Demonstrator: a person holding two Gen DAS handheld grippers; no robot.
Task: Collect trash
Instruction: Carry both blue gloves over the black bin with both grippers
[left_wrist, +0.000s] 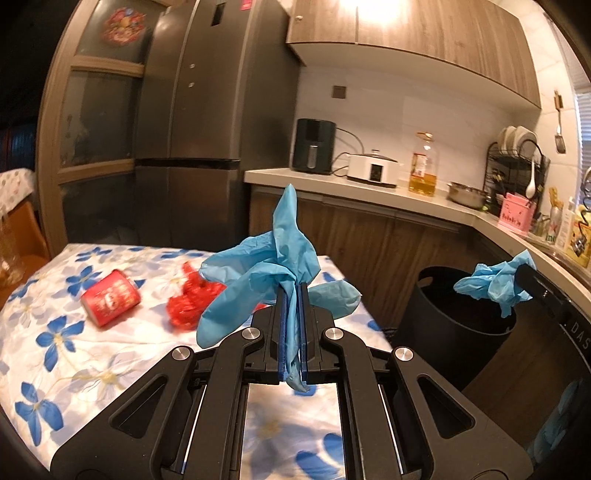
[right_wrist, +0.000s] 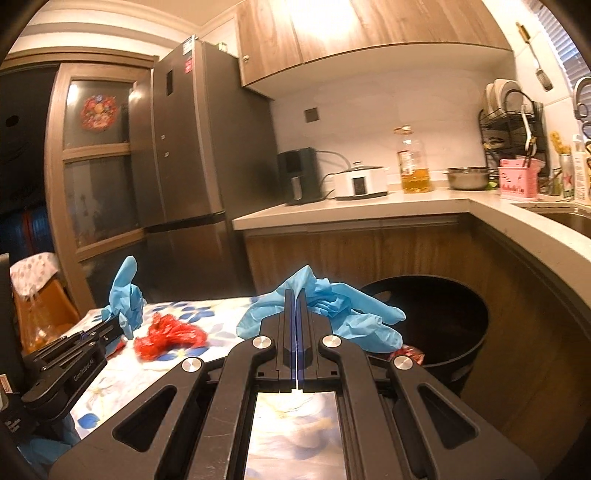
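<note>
My left gripper (left_wrist: 292, 291) is shut on a blue glove (left_wrist: 266, 273) and holds it above the flowered table (left_wrist: 74, 354). It also shows in the right wrist view (right_wrist: 110, 328) with its glove (right_wrist: 125, 291). My right gripper (right_wrist: 296, 295) is shut on a second blue glove (right_wrist: 351, 314), held over the edge of the black bin (right_wrist: 443, 314). In the left wrist view that glove (left_wrist: 495, 280) hangs above the bin (left_wrist: 454, 321). A red can (left_wrist: 110, 297) and a crumpled red wrapper (left_wrist: 188, 299) lie on the table.
A kitchen counter (left_wrist: 369, 188) runs behind the bin, with an air fryer (left_wrist: 314, 146), a white cooker (left_wrist: 373, 168), an oil bottle (left_wrist: 423, 166) and a dish rack (left_wrist: 517, 162). A tall fridge (left_wrist: 199, 122) stands behind the table.
</note>
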